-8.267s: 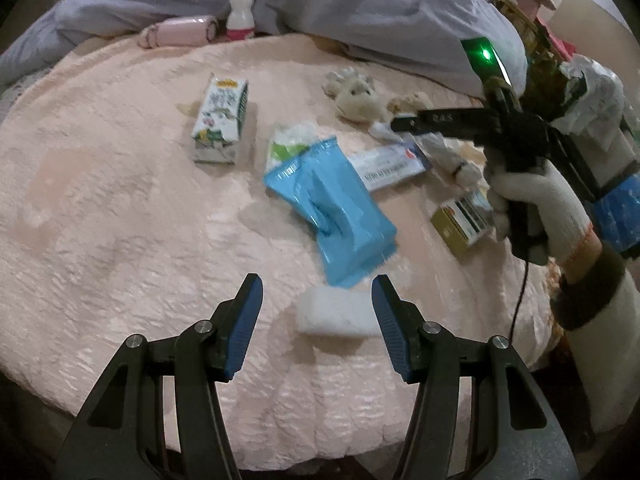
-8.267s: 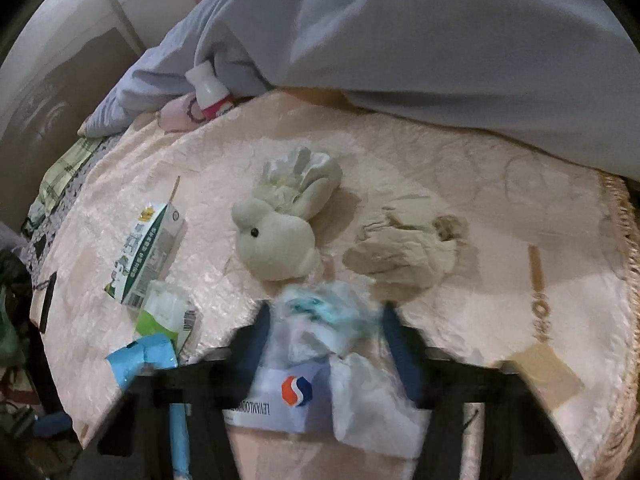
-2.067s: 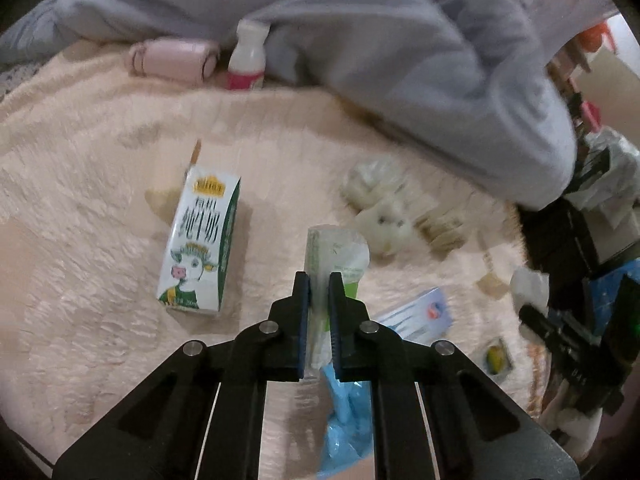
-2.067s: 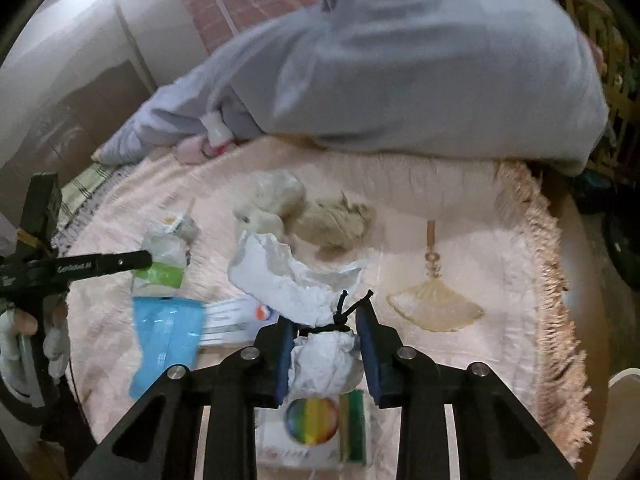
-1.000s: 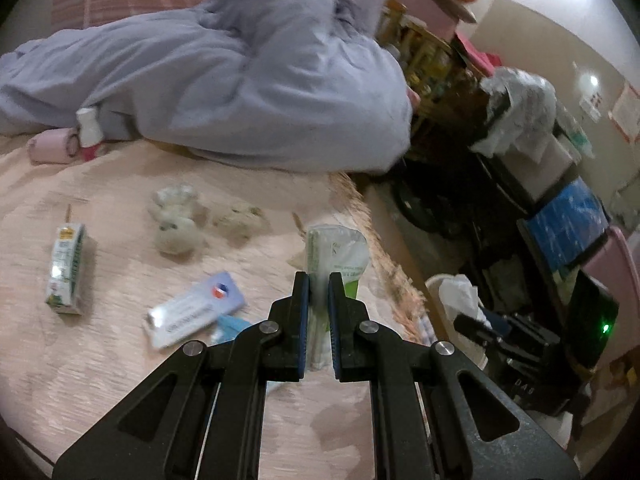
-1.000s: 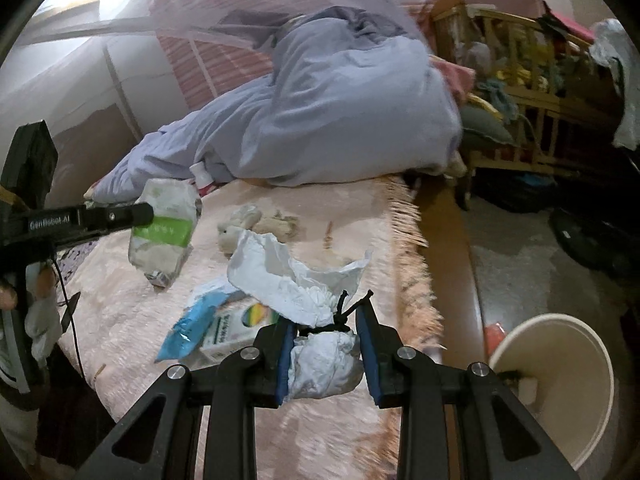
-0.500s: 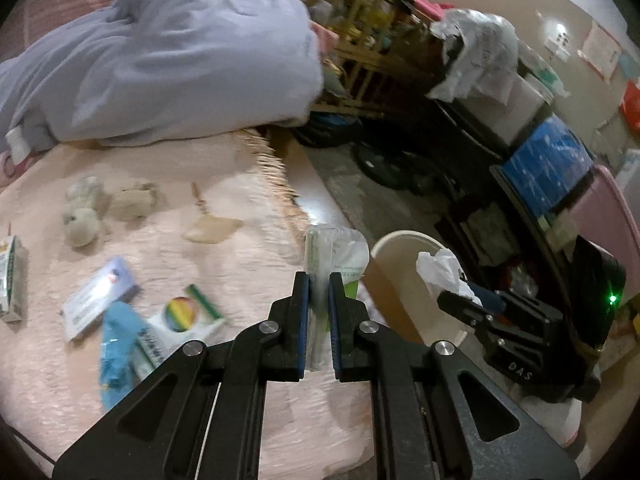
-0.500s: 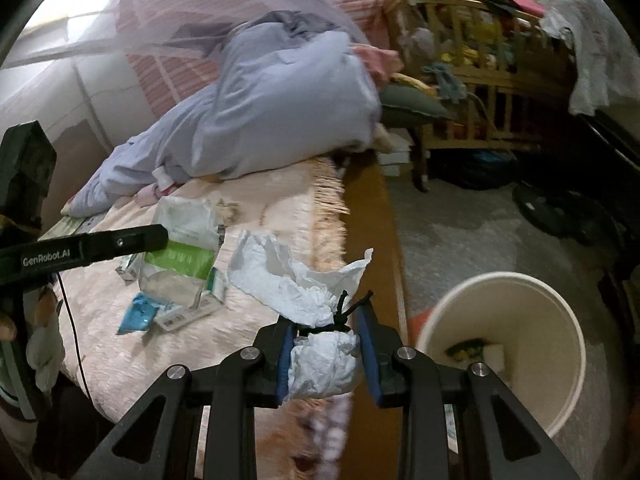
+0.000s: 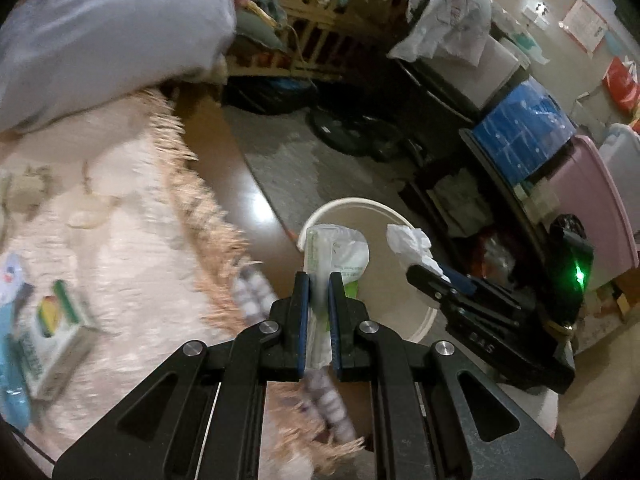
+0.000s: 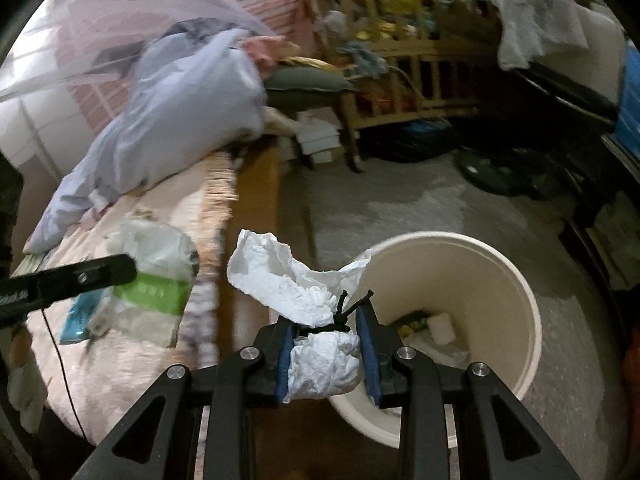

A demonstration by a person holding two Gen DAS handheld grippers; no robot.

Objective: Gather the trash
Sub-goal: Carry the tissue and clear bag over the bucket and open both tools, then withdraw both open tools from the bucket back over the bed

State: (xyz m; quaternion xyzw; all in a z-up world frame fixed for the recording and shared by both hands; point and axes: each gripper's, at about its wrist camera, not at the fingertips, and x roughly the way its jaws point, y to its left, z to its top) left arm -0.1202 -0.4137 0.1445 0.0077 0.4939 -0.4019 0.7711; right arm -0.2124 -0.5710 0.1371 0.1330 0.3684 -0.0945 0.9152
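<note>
My left gripper (image 9: 318, 280) is shut on a clear plastic wrapper with a green band (image 9: 340, 252), held near the bed's edge, at the near rim of the cream trash bin (image 9: 356, 204). It also shows in the right wrist view (image 10: 152, 280). My right gripper (image 10: 326, 324) is shut on crumpled white tissue (image 10: 296, 284), just left of the trash bin (image 10: 500, 276). The bin holds a white block (image 10: 442, 328) and some scraps. The right gripper and its tissue (image 9: 412, 244) show over the bin in the left wrist view.
The pink bed (image 9: 100, 240) has a fringed edge (image 9: 208, 216), a rainbow-printed box (image 9: 52, 332) and a blue packet (image 9: 10, 384). A grey duvet (image 10: 180, 108) lies at the back. A wooden crib (image 10: 400, 64), shelves and storage boxes (image 9: 520, 128) ring the floor.
Both grippers have swung from the bed toward the bin, holding their trash. The bin is now closer in both views.
</note>
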